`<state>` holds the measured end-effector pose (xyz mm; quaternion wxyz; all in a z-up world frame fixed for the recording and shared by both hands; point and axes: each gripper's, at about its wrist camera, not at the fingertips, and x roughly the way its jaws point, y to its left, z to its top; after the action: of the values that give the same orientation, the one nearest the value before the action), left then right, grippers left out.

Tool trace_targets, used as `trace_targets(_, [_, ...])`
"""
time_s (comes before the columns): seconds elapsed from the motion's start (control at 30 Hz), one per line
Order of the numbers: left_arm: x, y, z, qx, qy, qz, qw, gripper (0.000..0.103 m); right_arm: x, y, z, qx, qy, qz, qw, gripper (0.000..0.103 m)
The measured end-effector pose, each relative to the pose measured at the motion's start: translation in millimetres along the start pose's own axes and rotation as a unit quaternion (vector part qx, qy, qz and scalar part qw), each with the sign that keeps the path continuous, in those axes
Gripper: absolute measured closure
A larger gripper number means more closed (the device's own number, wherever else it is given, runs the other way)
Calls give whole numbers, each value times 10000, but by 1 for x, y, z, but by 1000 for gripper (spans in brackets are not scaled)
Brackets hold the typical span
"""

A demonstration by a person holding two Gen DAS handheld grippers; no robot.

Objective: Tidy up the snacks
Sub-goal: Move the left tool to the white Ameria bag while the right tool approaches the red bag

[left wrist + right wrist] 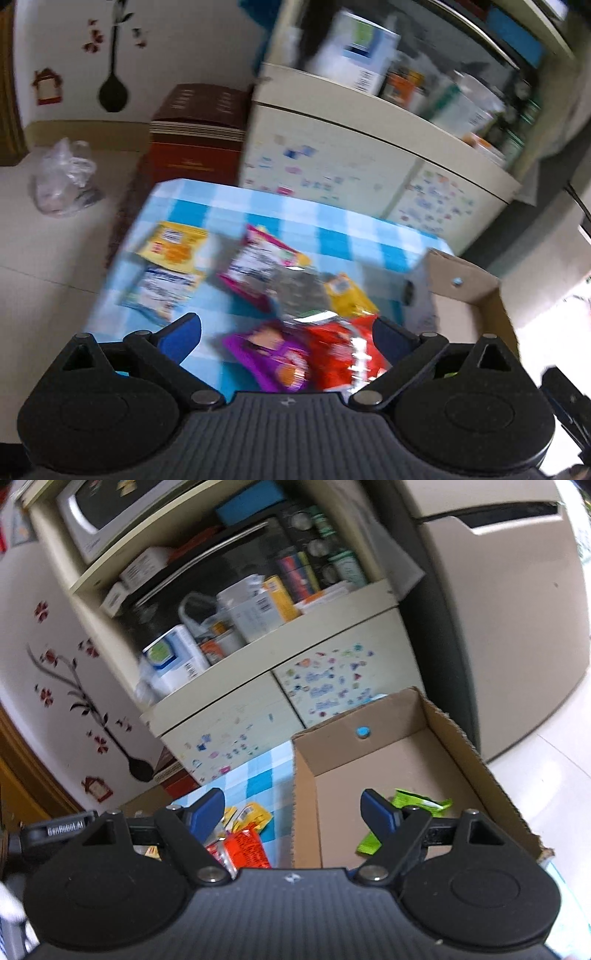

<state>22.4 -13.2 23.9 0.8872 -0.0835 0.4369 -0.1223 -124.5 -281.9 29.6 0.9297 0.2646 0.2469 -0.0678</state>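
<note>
The snacks lie spread out on a table with a blue checked cloth (236, 206), and a cardboard box (458, 734) sits at the cloth's edge, most likely so the packets can be dropped in without a long trip. The left gripper (286, 332) hangs over the pile with its two blue fingers spread wide and nothing between them. Right under it are a red packet (340, 354) and a purple packet (266, 354), with a silver packet (299, 291) partly on top of the red one (the picture is blurry, so I cannot read any names). Farther off lie a yellow packet (173, 245), a pale blue packet (162, 291) and a pink packet (258, 266). The right gripper (293, 812) is wide open too and holds nothing. It is over the near wall of the box, and a green packet (417, 805) already lies on the box floor just beyond its right finger. So I think the sorting has only begun, since most snacks are out on the cloth. The red packet looks like a good next pick for the left gripper.
</note>
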Motion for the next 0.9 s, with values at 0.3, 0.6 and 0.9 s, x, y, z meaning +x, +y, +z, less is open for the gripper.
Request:
trace_targets(0.3, [9,63,12,-441,47,429,9981,1,14,48,-27,-1072,289,498,9926,17])
trace_targets(0.6, [53,82,19,-373,578,577,9960,1,51,87,-63,-1876,811,509,9776,12])
trace_targets(0.9, [88,78,20,83,910,803,9926,1,94,89,-74,-1943,1029,190,9753,11])
